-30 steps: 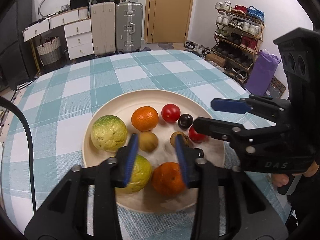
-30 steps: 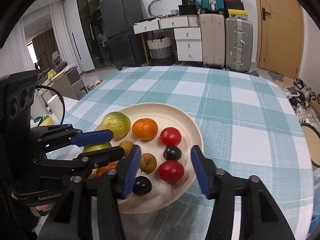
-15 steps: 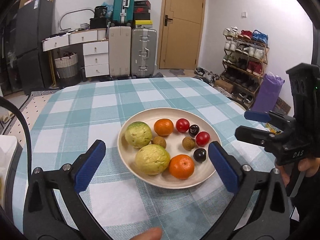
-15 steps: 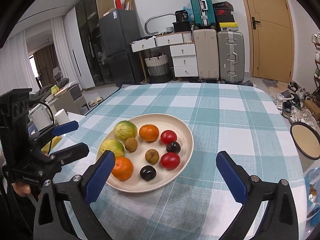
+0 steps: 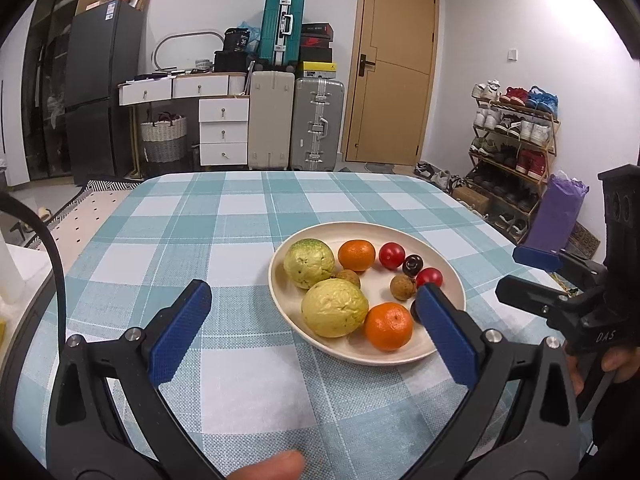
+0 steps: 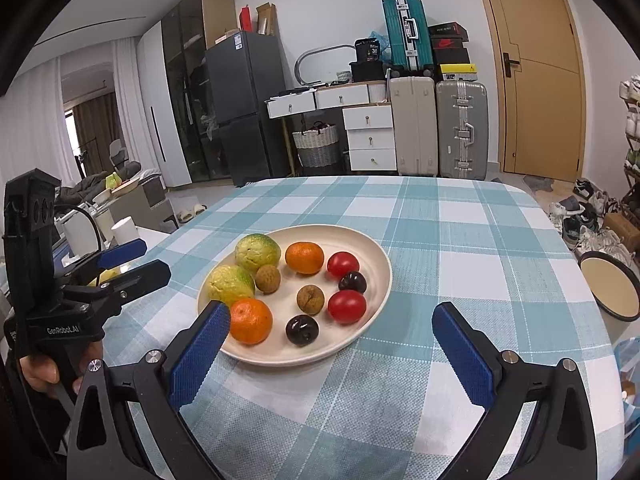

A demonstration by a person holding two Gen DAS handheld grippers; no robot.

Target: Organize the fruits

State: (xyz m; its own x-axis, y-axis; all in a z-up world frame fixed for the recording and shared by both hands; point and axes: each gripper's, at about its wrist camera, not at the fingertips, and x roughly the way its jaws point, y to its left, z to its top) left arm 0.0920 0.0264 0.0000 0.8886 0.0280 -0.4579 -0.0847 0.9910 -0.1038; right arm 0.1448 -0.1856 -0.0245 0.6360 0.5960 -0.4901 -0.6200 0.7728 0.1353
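Note:
A cream plate (image 5: 452, 276) (image 6: 380, 276) on the checked table holds two yellow-green guavas (image 5: 334, 307) (image 6: 257, 251), two oranges (image 5: 388, 326) (image 6: 251, 320), two red fruits (image 6: 347, 306), two dark plums (image 6: 302, 330) and two brown longans (image 6: 310, 299). My left gripper (image 5: 316, 332) is open and empty, held back above the table just left of the plate. My right gripper (image 6: 334, 344) is open and empty, held back above the plate's near edge. Each gripper also shows in the other's view, the right one (image 5: 532, 276) and the left one (image 6: 128, 260).
The checked tablecloth (image 5: 224, 224) covers a round-cornered table. A round black-rimmed lid (image 6: 610, 290) lies beside the table's right edge. White cups (image 6: 126, 230) stand off the left side. Suitcases, drawers, a door and a shoe rack (image 5: 512, 152) stand behind.
Both grippers have opened wide and pulled back and up from the plate. The left one has also shifted left, so the plate now sits right of its centre.

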